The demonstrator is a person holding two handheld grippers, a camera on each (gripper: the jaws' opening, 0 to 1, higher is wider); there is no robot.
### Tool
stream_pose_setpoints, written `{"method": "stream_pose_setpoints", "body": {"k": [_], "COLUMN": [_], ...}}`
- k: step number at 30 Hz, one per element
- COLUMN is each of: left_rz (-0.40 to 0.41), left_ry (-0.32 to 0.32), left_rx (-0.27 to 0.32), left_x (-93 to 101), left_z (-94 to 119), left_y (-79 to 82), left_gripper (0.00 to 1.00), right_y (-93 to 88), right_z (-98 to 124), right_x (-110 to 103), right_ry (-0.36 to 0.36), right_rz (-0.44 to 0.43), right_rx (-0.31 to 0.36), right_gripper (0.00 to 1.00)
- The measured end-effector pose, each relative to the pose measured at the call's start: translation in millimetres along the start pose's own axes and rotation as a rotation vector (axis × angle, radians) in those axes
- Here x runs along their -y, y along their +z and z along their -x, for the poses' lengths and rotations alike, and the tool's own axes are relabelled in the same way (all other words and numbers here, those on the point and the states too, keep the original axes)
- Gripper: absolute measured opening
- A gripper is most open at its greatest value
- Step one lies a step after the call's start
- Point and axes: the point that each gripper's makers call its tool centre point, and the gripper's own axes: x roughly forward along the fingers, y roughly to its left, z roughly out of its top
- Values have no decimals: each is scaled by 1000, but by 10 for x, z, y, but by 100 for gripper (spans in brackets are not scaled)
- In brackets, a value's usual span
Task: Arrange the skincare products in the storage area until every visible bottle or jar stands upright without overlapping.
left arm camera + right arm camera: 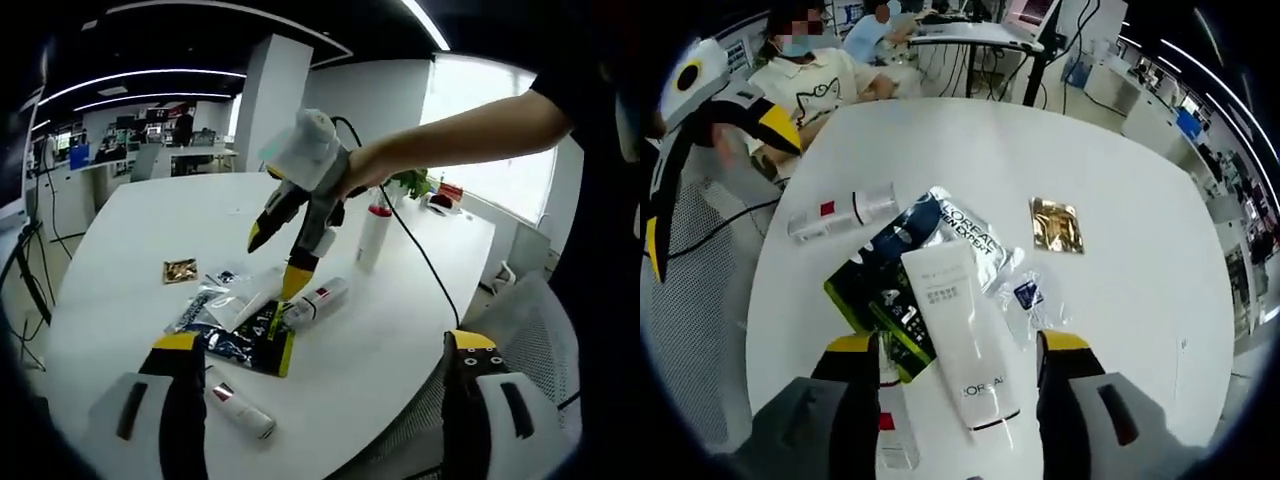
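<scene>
My right gripper [958, 343] is open and hangs above a white L'Oreal tube [960, 330] that lies flat between its jaws. A small clear bottle [890, 430] lies beside its left jaw, partly over a black-green packet [875, 290]. In the left gripper view the right gripper [277, 262], held by a hand, hovers over the pile with one fingertip close to that lying bottle [318, 300]. Behind it a white bottle with a red cap [373, 235] stands upright. My left gripper [325, 345] is open and empty, and another small bottle [240, 405] lies by its left jaw.
Flat sachets lie around the pile: a gold one [1055, 225], a silver L'Oreal one [960, 235] and a small clear one [1030, 295]. The round white table's edge [400, 400] is close, with a mesh chair [520, 320] beside it. A person [810, 80] sits beyond the table.
</scene>
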Motion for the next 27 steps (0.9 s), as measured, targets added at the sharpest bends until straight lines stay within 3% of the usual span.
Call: {"method": "stream_pose_setpoints", "body": {"k": [9,27], "left_rz": [12,33], "left_ry": [4,15], "left_rx": [-12,-17], "left_x": [-20,-71], "left_z": [-6,7], "left_y": [-27,-47], "left_gripper": [91,90], "right_y": [-66,-118], "right_z": [-197,-326], "right_x": [34,-50], "right_ry": [20,72], "right_rz": [5,52], "right_rx": [-20,-45], "right_gripper": [58,41]}}
